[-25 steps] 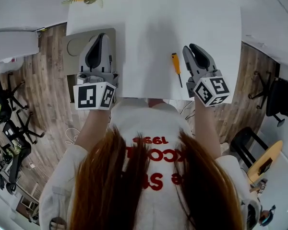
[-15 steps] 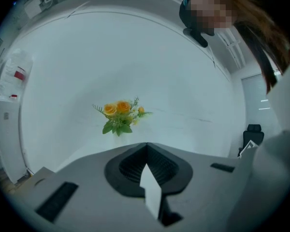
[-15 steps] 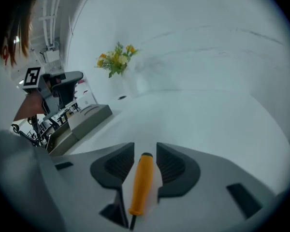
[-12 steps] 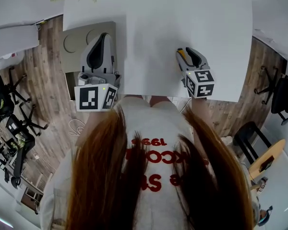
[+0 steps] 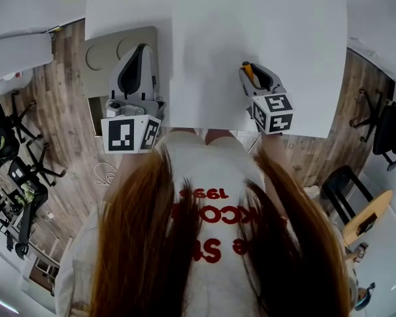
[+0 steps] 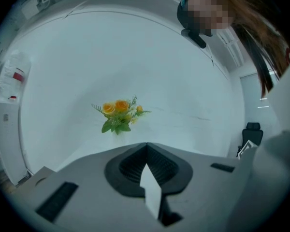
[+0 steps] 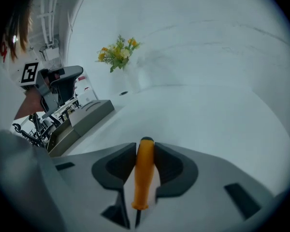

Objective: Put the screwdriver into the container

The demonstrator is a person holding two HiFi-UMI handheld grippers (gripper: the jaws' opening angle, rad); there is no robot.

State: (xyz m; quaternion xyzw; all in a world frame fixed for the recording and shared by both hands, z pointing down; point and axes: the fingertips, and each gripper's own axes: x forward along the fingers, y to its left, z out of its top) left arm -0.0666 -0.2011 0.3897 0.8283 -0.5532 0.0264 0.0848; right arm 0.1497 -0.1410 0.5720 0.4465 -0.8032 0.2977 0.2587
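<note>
Orange in the handle, the screwdriver (image 7: 144, 173) lies lengthwise between the pads of the right tool (image 7: 145, 149). Those jaws have just been closing and pinch the handle on both sides, low over the white worktop (image 5: 284, 32). Well apart from it, the left tool (image 6: 146, 148) is pressed together on nothing, above the grey container (image 5: 96, 55) at the worktop's left edge.

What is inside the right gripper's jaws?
The orange handle of the screwdriver, gripped by the right gripper, whose jaws have just been closing. The gripper covers most of its shaft.
</note>
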